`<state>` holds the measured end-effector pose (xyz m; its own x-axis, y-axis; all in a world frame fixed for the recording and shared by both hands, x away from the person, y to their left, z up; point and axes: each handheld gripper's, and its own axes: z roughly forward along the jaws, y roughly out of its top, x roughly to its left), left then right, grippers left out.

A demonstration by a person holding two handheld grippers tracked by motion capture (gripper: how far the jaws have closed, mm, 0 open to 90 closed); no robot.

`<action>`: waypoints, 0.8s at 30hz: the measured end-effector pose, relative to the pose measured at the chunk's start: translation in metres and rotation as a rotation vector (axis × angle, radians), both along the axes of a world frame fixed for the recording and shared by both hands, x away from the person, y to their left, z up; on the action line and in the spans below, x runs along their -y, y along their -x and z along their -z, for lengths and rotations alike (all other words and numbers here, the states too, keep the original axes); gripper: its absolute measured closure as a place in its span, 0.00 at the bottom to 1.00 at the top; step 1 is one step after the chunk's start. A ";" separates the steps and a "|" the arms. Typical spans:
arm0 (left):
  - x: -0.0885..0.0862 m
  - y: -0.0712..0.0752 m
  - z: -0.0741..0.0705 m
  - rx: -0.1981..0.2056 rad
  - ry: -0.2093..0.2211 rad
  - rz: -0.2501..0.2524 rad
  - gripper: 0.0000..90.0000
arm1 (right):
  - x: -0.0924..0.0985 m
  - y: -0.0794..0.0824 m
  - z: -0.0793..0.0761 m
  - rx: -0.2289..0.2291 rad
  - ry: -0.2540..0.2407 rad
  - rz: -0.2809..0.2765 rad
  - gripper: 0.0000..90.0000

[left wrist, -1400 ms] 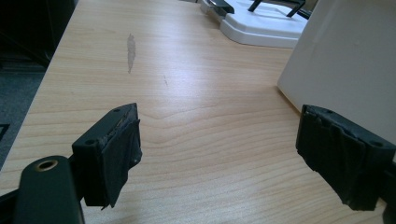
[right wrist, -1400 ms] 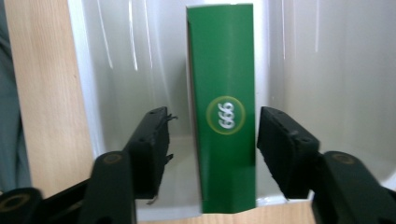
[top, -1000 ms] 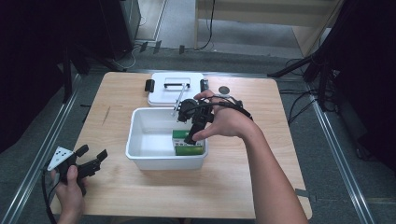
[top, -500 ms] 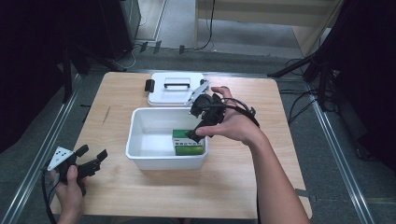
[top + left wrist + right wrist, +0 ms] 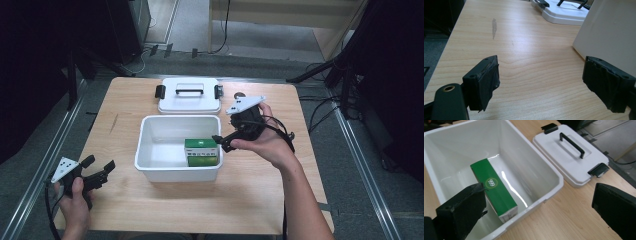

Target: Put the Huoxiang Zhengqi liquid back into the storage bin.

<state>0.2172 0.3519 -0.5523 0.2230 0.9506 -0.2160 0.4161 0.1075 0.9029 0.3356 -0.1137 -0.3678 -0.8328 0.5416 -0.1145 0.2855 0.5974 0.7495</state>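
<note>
since a second ago the right gripper (image 5: 226, 142) has drawn back off the white bin (image 5: 150, 169), its jaws just opened wide and empty, leaving the green box (image 5: 201, 151) inside by the near right wall; reaching for the lid (image 5: 189, 101), its cable could snag the bin rim, while the left gripper (image 5: 101, 170) gapes idle.

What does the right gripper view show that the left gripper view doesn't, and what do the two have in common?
Right gripper view alone: the green box lying inside the white bin, with the open right claw above the bin's rim. Left gripper view alone: the grey smear on the table and the open left claw low over bare wood. Both: the bin, the table, and the white lid with its black handle and clips.
</note>
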 end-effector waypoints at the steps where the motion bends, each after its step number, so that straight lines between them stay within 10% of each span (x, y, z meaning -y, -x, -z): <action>1: 0.000 0.000 0.000 0.001 0.000 0.000 0.16 | 0.003 0.001 0.002 0.007 -0.013 0.014 0.00; 24: 0.000 0.000 0.000 -0.002 -0.002 0.001 0.16 | 0.068 0.039 0.046 0.187 -0.269 0.209 0.00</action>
